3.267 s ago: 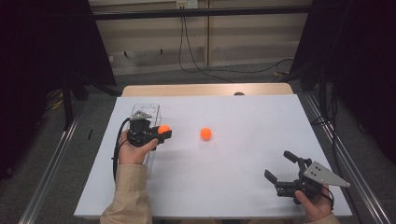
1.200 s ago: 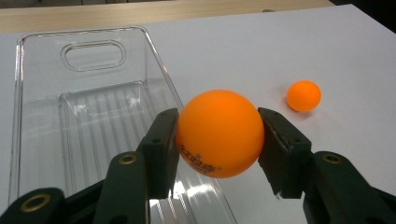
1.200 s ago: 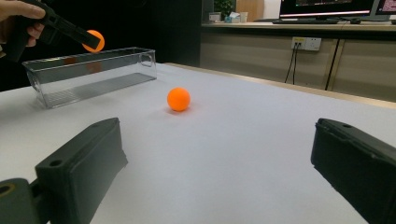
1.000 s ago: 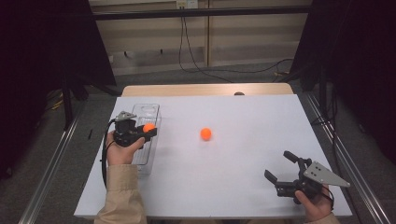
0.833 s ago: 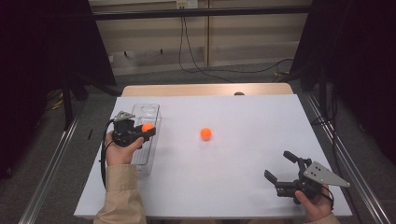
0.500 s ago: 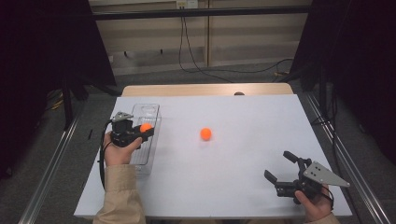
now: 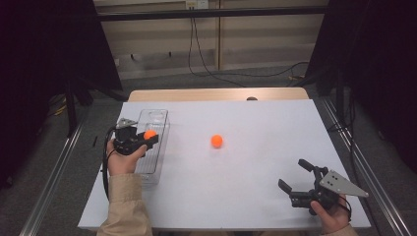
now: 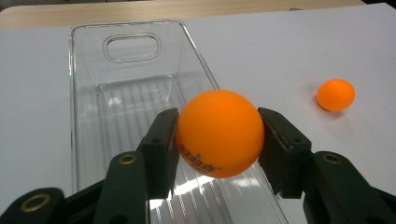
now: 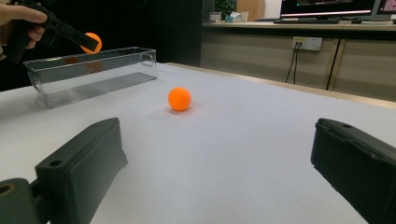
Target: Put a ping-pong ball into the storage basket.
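Left gripper (image 8: 218, 135) is pinching an orange ball (image 8: 219, 133): smooth matte plastic sphere with small print low on its side, both black jaw pads flat against it. It hangs above the clear tray (image 8: 88, 70), over the near part of the tray, closer to its right wall; ball is off the tray floor.

Tray: transparent hard plastic, long rectangle, rounded corners, ribbed floor, oval handle cutout in the far end wall. Thin glossy rim, straight walls. In the high view it sits at the left side of the table (image 7: 255, 123), long axis running away from the person, near end just short of the front-left edge.

Second orange ball (image 7: 217, 141) lies loose on the table, same look, well apart from the tray toward the middle. Nothing else near it.

Table top is white, matte, flat; a bare wooden strip shows along the far edge. Wide open surface between the loose ball and the right side.

Right gripper (image 7: 300, 177) sits low at the front-right corner, jaws spread wide with nothing between them, pointing across the table toward the loose ball. Grey triangular plate on top of it.
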A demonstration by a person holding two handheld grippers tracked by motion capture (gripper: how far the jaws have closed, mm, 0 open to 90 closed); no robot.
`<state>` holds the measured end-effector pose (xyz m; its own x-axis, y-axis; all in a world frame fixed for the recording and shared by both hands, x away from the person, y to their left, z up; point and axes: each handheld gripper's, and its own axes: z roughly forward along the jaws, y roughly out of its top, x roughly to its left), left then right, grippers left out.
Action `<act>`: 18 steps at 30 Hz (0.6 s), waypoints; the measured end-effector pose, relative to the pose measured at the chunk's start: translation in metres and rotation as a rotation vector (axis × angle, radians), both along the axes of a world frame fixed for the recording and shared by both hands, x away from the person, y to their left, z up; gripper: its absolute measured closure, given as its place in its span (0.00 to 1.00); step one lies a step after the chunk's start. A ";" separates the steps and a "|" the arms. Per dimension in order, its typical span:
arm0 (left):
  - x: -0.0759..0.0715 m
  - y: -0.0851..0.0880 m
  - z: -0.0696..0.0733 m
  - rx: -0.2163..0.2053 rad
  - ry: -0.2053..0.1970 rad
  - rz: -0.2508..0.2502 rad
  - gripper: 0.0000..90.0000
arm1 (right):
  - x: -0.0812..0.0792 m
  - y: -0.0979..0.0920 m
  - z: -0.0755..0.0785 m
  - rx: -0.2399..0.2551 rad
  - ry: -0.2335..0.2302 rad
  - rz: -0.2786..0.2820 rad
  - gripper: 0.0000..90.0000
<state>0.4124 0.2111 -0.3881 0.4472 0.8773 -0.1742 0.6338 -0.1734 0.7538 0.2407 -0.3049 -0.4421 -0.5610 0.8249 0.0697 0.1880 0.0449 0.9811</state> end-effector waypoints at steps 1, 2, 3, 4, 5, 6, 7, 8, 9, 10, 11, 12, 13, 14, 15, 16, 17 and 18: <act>0.000 0.000 0.000 0.004 0.000 -0.001 0.56 | 0.000 0.000 0.000 0.002 0.000 0.000 0.02; 0.000 0.000 0.000 0.005 -0.002 0.000 0.56 | 0.000 0.000 0.000 0.002 0.000 0.000 0.02; 0.000 0.000 -0.001 0.005 -0.007 0.007 0.55 | 0.000 0.000 0.000 0.001 -0.001 0.000 0.02; 0.000 0.000 -0.001 0.008 -0.008 0.011 0.51 | 0.000 0.000 0.000 0.002 -0.001 0.001 0.02; 0.000 0.000 -0.001 0.006 -0.009 0.016 0.49 | 0.000 0.000 0.000 0.001 -0.002 0.002 0.02; 0.000 0.000 -0.001 0.006 -0.010 0.017 0.49 | 0.000 0.001 0.000 0.003 -0.001 0.002 0.02; 0.000 0.000 -0.001 0.002 -0.009 0.015 0.49 | 0.000 0.001 0.000 0.003 0.000 0.002 0.02; 0.000 0.000 0.000 0.001 -0.012 0.015 0.49 | 0.000 0.001 0.000 0.003 0.000 0.002 0.02; -0.001 -0.001 0.001 -0.003 -0.013 0.015 0.48 | 0.000 0.000 0.000 0.001 -0.002 0.002 0.02; -0.001 -0.001 0.001 -0.008 -0.013 0.013 0.47 | 0.000 0.000 0.000 0.002 0.000 0.001 0.02; -0.001 -0.002 0.002 -0.014 -0.012 0.013 0.46 | 0.000 0.000 0.000 0.002 0.000 0.001 0.02; -0.001 -0.003 0.002 -0.017 -0.014 0.012 0.45 | 0.000 0.000 0.000 0.002 -0.001 0.002 0.02; -0.002 -0.005 0.002 -0.020 -0.015 0.008 0.44 | 0.000 0.000 0.000 0.002 0.000 0.001 0.02; -0.002 -0.006 0.003 -0.022 -0.016 0.002 0.44 | 0.000 0.000 0.000 0.001 0.000 0.001 0.02; -0.002 -0.008 0.003 -0.029 -0.014 -0.003 0.43 | 0.000 0.001 0.000 0.001 0.000 0.002 0.02; -0.002 -0.009 0.003 -0.032 -0.015 -0.007 0.41 | 0.000 0.001 0.000 0.002 0.000 0.002 0.02; -0.002 -0.011 0.004 -0.034 -0.013 -0.013 0.41 | 0.000 0.001 0.000 0.001 0.000 0.002 0.02; -0.002 -0.013 0.004 -0.038 -0.014 -0.013 0.39 | 0.000 0.001 0.000 0.001 0.000 0.002 0.02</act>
<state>0.4103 0.1986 -0.3841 0.4610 0.8642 -0.2013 0.6213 -0.1524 0.7686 0.2407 -0.3044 -0.4419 -0.5628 0.8235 0.0709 0.1880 0.0440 0.9812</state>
